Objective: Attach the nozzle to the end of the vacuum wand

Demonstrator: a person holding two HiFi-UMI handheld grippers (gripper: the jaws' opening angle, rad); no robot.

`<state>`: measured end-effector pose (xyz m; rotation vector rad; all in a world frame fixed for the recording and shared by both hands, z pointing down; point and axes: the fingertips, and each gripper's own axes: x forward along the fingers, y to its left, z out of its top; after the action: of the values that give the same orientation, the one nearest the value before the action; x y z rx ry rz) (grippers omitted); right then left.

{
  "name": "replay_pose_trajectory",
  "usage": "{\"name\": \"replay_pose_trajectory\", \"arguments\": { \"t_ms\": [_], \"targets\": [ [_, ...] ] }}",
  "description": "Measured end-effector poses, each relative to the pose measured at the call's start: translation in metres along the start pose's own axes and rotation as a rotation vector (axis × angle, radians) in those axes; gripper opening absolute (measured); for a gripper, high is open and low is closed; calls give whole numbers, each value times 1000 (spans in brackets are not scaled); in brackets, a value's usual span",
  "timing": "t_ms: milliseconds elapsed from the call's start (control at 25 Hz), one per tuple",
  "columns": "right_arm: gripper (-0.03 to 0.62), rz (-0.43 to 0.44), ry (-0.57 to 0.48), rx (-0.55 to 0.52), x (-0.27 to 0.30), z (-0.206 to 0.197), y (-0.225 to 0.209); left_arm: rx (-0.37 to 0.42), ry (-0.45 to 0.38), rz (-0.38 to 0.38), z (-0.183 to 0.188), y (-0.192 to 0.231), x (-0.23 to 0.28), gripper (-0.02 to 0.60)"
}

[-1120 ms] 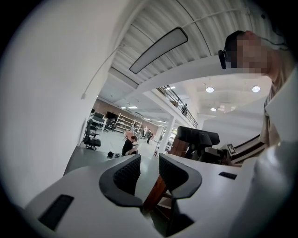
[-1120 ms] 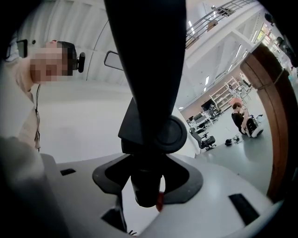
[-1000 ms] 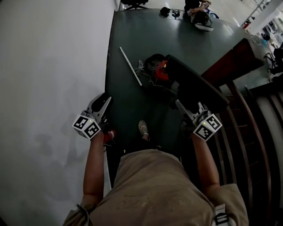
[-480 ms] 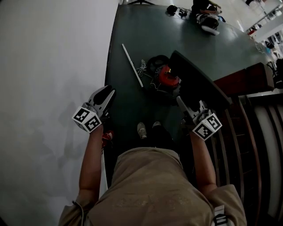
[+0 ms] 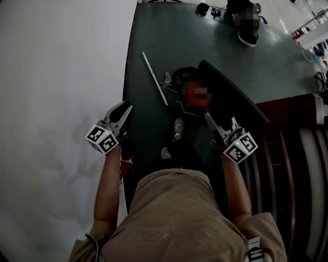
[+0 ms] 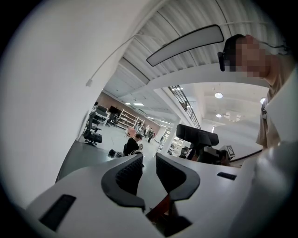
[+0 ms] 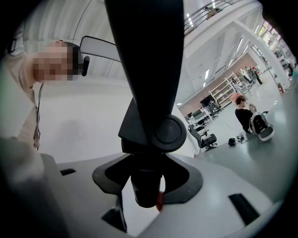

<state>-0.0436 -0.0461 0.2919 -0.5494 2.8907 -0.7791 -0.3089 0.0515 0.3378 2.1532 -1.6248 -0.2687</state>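
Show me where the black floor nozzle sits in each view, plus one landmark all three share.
Head view: nozzle right of centre, a long black slanting bar.
Left gripper view: nozzle right of centre, a dark block.
Right gripper view: nozzle fills the centre, gripped by the right gripper.
Shared landmark: the seated person on the far floor.

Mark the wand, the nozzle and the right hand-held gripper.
wand [image 5: 154, 77]: head view, mid-length of the white tube.
nozzle [image 5: 233, 101]: head view, middle of its black head.
right hand-held gripper [image 7: 148, 174]: right gripper view, between jaws gripping the nozzle's neck.
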Motion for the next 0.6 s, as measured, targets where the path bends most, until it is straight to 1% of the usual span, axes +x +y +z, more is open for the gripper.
{"name": "replay_pose_trajectory", "arguments": {
  "t_ms": [120,320,480,600],
  "targets": [
    [193,3,2,17,25,14,-35,-30,14,31,10,18,35,94],
    [193,-5,17,9,61,34,-79,-52,28,44,23,44,91,95],
    [193,10,11,7,79,50,-104,-58,53,49,29,51,131,95],
    [193,15,7,7,88,70,-119,-70,75,47,45,48,157,95]
  ]
}}
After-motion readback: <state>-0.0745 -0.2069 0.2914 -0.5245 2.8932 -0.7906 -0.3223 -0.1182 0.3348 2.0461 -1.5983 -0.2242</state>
